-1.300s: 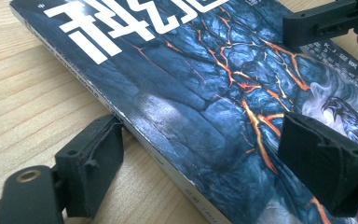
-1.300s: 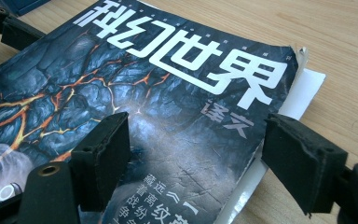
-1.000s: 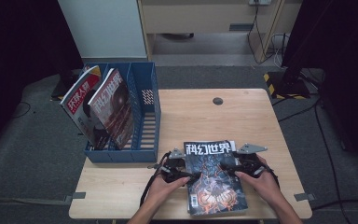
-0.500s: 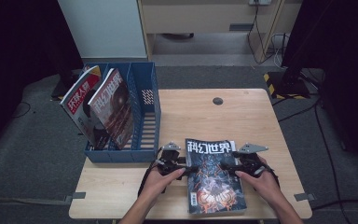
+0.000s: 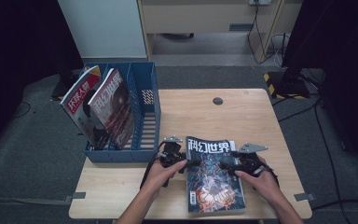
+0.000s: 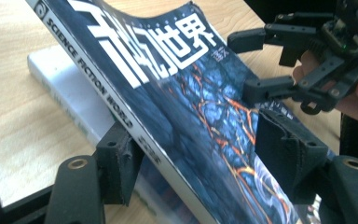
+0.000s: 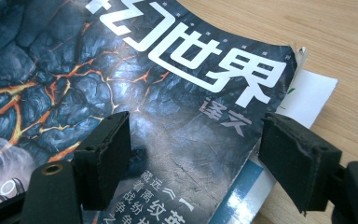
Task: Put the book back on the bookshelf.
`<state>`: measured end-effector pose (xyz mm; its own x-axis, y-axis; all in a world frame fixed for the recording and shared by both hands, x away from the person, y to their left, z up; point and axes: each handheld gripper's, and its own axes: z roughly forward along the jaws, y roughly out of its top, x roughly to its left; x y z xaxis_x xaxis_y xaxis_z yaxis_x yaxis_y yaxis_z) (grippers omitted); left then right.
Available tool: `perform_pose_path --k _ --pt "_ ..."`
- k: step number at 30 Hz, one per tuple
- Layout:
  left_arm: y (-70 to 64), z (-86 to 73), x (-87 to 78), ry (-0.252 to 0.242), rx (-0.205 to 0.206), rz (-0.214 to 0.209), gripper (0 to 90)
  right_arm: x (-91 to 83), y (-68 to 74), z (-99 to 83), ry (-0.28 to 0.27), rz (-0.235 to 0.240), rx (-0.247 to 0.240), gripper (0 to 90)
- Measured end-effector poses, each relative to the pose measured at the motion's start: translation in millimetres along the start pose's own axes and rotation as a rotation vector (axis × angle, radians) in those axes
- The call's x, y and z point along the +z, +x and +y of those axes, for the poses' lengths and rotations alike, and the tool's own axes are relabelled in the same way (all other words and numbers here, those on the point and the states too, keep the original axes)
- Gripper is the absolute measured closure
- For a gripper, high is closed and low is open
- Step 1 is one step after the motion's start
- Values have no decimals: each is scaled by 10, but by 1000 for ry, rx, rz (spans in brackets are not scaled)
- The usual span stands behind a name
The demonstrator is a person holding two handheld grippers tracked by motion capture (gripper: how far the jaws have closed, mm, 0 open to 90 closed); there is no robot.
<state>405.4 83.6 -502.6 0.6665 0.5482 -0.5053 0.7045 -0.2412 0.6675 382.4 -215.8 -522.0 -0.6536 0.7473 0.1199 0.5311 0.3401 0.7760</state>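
A dark blue science-fiction magazine [image 5: 214,179] lies near the table's front edge on top of a white one [image 6: 56,93]. My left gripper [image 5: 186,162] is at its spine, open. In the left gripper view [image 6: 200,149] one jaw sits under the raised spine edge and the other over the cover [image 6: 182,107]. My right gripper [image 5: 228,167] is at the magazine's right side, open. In the right gripper view [image 7: 198,154] one jaw is over the cover [image 7: 158,93] and the other past its edge, above the white magazine [image 7: 307,100]. The right gripper [image 6: 244,63] also shows across the cover.
A blue file rack [image 5: 144,116] stands at the table's left edge. Two magazines [image 5: 81,105] [image 5: 114,107] lean in its left compartments, and its right compartment holds nothing. A round cable hole [image 5: 217,101] sits in the wooden table [image 5: 251,121] at the back.
The left hand and its gripper have shifted slightly at the magazine's spine. The right gripper and the magazine stay about where they were.
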Motion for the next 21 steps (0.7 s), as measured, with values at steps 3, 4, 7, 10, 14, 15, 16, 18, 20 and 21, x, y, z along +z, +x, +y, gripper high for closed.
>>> perform_pose_path --k 3,4,7,10,14,15,16,18,20,21 --pt "23 59 21 -5 -18 -22 325 8 3 4 0 4 -6 253" --pt "34 84 31 -7 -27 -28 325 8 6 6 1 5 -5 253" --pt "51 146 61 0 -29 -21 328 20 15 10 -2 12 -15 253" --pt "66 197 94 11 -32 -16 333 27 28 12 -2 15 -22 252" --pt "88 244 141 30 -36 -9 345 37 37 15 -2 23 -27 252" --pt "94 252 153 31 -38 -7 348 36 38 15 -1 24 -24 252" --pt "100 260 165 26 -50 -7 353 37 38 15 -2 23 -26 252" --pt "112 271 175 23 -68 -8 372 38 38 15 -2 23 -26 252" --pt "120 284 184 22 -79 -11 379 38 38 13 -2 23 -25 252" --pt "121 289 188 21 -85 -11 381 38 39 13 -3 22 -24 252"
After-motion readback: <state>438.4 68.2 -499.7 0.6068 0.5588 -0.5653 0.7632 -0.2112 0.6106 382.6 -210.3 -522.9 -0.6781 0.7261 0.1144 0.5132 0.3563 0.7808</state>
